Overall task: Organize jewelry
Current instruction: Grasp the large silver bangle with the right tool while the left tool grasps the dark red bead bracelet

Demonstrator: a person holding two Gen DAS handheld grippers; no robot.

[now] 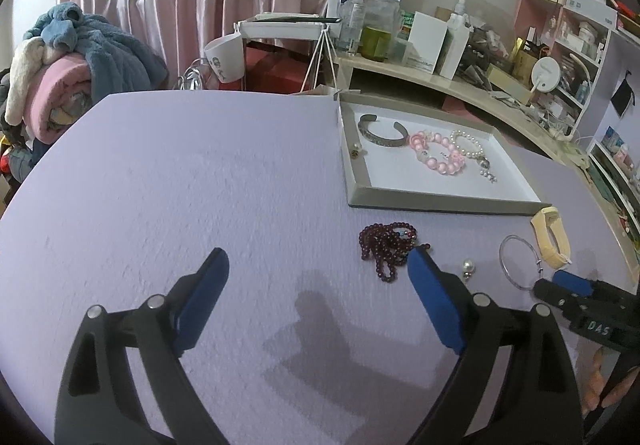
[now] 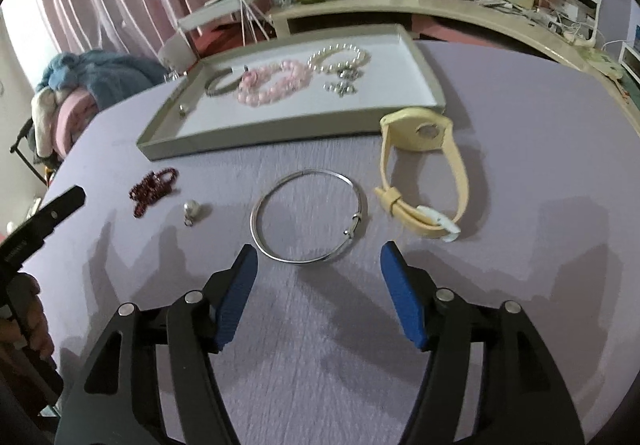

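Observation:
A grey tray (image 2: 256,137) with a white floor holds a dark cuff bangle (image 1: 382,133), a pink bead bracelet (image 2: 276,85), a pearl bracelet (image 2: 340,59) and a small earring (image 1: 355,151). On the lilac table lie a dark red bead strand (image 1: 386,247), a pearl earring (image 2: 192,211), a thin silver hoop bangle (image 2: 308,217) and a cream watch (image 2: 420,181). My left gripper (image 1: 320,265) is open and empty, just left of the red beads. My right gripper (image 2: 318,263) is open and empty, right in front of the silver bangle; it also shows in the left wrist view (image 1: 568,287).
A pile of folded blankets (image 1: 68,61) sits at the far left. A cluttered shelf desk (image 1: 440,57) with bottles and boxes runs behind the table. A white cup (image 1: 224,59) and a small stand (image 1: 280,29) are beyond the table's far edge.

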